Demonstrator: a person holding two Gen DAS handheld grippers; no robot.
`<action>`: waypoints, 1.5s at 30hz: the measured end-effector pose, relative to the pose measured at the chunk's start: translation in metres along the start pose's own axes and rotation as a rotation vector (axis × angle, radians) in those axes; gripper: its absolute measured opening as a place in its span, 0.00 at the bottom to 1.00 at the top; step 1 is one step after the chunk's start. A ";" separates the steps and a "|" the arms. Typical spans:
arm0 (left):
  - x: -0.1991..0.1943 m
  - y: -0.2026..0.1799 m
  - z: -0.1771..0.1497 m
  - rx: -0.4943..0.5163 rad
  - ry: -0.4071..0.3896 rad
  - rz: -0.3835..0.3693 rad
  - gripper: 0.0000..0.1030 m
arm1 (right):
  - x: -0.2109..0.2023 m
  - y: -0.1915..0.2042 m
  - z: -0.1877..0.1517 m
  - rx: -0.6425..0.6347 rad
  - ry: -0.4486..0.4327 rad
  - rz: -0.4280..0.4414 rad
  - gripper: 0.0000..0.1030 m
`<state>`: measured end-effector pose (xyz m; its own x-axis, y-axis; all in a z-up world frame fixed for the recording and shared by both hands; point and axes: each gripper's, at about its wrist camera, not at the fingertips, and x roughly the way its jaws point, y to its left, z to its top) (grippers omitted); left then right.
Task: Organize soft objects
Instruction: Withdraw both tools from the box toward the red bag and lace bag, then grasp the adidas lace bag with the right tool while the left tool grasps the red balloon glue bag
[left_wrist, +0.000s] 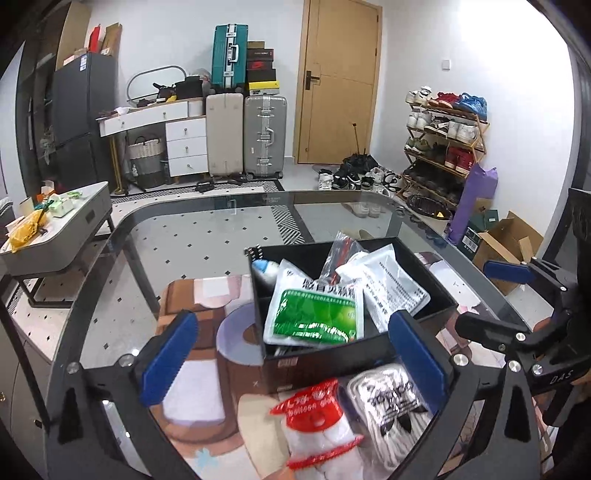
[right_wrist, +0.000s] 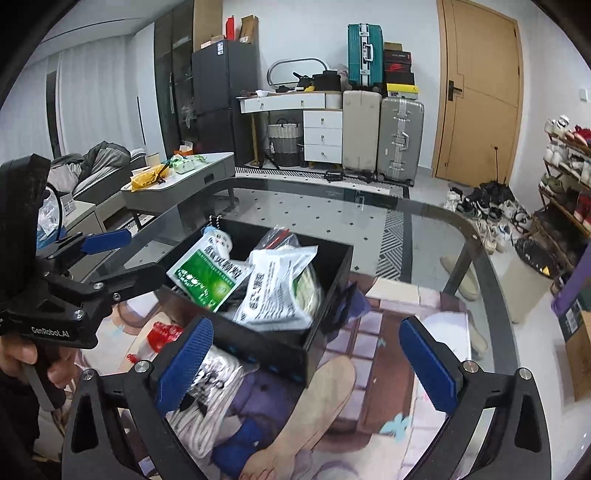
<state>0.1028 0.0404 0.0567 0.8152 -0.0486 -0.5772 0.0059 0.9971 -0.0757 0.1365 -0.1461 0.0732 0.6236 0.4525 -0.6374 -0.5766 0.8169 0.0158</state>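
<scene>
**Both tools spread wide over the desk, nothing gripped**

The left tool (left_wrist: 295, 354) is held with its blue pads fully apart; nothing is pinched between them. Just ahead of it, on the glass desk (left_wrist: 177, 236), a black box (left_wrist: 436, 295) is seen, filled with soft packets: a green pouch (left_wrist: 314, 314) lies on top toward the near-left side, and a white pouch (left_wrist: 388, 284) rests to its right. Close under the tool, in front of the box, a red-and-white bag (left_wrist: 317, 424) and a bundle of white laces (left_wrist: 391, 402) are lying side by side (the laces to the right).

The right tool (right_wrist: 306, 365) is likewise spread, with empty space between its pads. The box (right_wrist: 328, 295) sits ahead and slightly left of it, and the laces (right_wrist: 207, 402) lie beneath its left pad. The left tool is seen at the far left of the right view, gripped by a hand (right_wrist: 22, 362).
</scene>
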 end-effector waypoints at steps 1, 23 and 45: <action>-0.002 0.001 -0.002 -0.002 0.001 0.007 1.00 | -0.002 0.002 -0.003 0.005 0.000 0.003 0.99; -0.011 0.002 -0.058 -0.025 0.078 0.061 1.00 | 0.016 0.041 -0.030 -0.007 0.111 0.040 0.99; -0.003 0.022 -0.076 -0.107 0.152 0.017 1.00 | 0.044 0.057 -0.043 -0.009 0.220 0.091 0.99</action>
<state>0.0565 0.0578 -0.0051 0.7179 -0.0483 -0.6945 -0.0755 0.9863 -0.1466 0.1081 -0.0948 0.0127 0.4389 0.4347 -0.7864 -0.6308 0.7723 0.0749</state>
